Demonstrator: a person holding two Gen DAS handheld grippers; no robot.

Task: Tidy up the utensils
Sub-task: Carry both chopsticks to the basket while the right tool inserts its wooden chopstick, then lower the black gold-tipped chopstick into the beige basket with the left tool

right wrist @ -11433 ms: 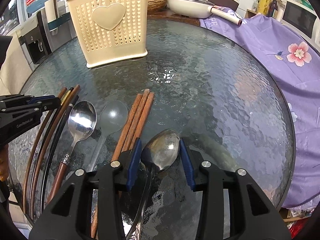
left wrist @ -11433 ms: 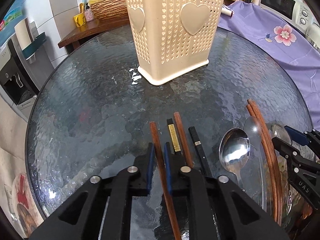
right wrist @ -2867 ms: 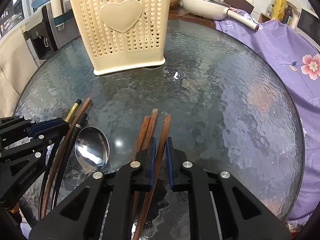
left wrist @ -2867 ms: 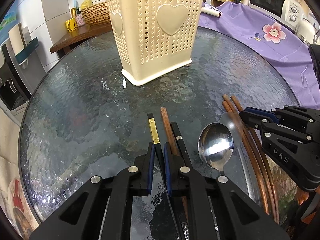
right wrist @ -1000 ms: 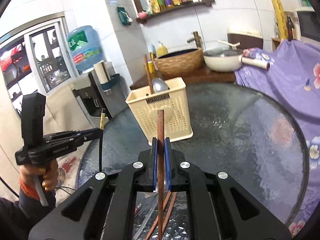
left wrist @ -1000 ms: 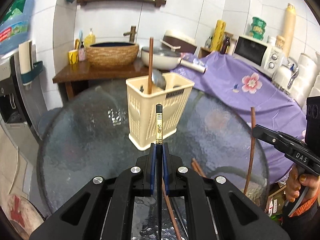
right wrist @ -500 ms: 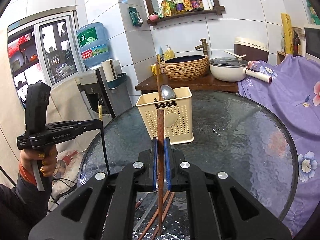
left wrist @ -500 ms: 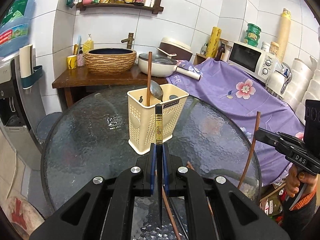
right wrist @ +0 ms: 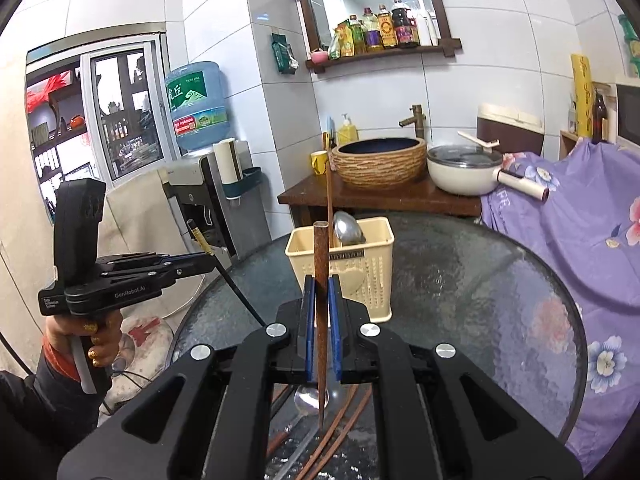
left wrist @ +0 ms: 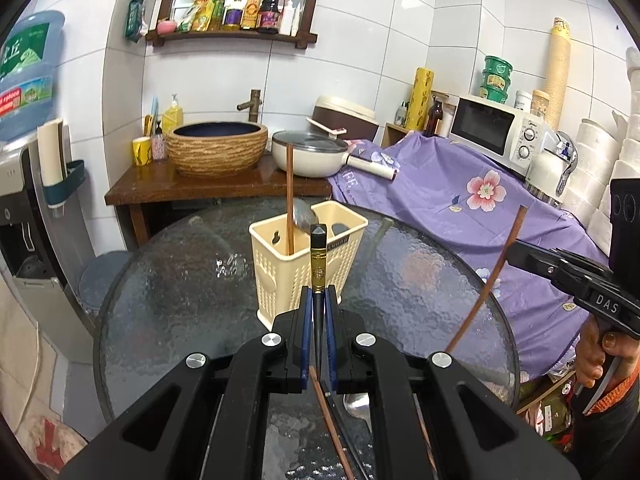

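My left gripper point(left wrist: 319, 300) is shut on a black chopstick point(left wrist: 318, 264) with a gold band, held upright high above the table; it also shows in the right wrist view point(right wrist: 210, 259). My right gripper point(right wrist: 321, 296) is shut on a brown wooden chopstick point(right wrist: 321, 280), also upright, which shows tilted in the left wrist view point(left wrist: 486, 280). The cream perforated holder point(left wrist: 296, 268) stands on the round glass table point(left wrist: 180, 292) beyond both grippers. It holds a brown chopstick point(left wrist: 289, 200) and a metal spoon point(left wrist: 303, 216). More chopsticks point(right wrist: 340, 432) and spoons point(left wrist: 358, 404) lie on the glass below.
A wooden counter point(left wrist: 208, 188) with a woven basin and a white pan stands behind the table. A purple flowered cloth point(left wrist: 460, 204) covers the surface at right, with a microwave point(left wrist: 492, 132). A water dispenser point(right wrist: 204, 184) stands at left.
Both grippers have risen a little further from the table with their chopsticks. The holder looks smaller and farther. The brown chopstick in the right gripper tilts more in the left wrist view.
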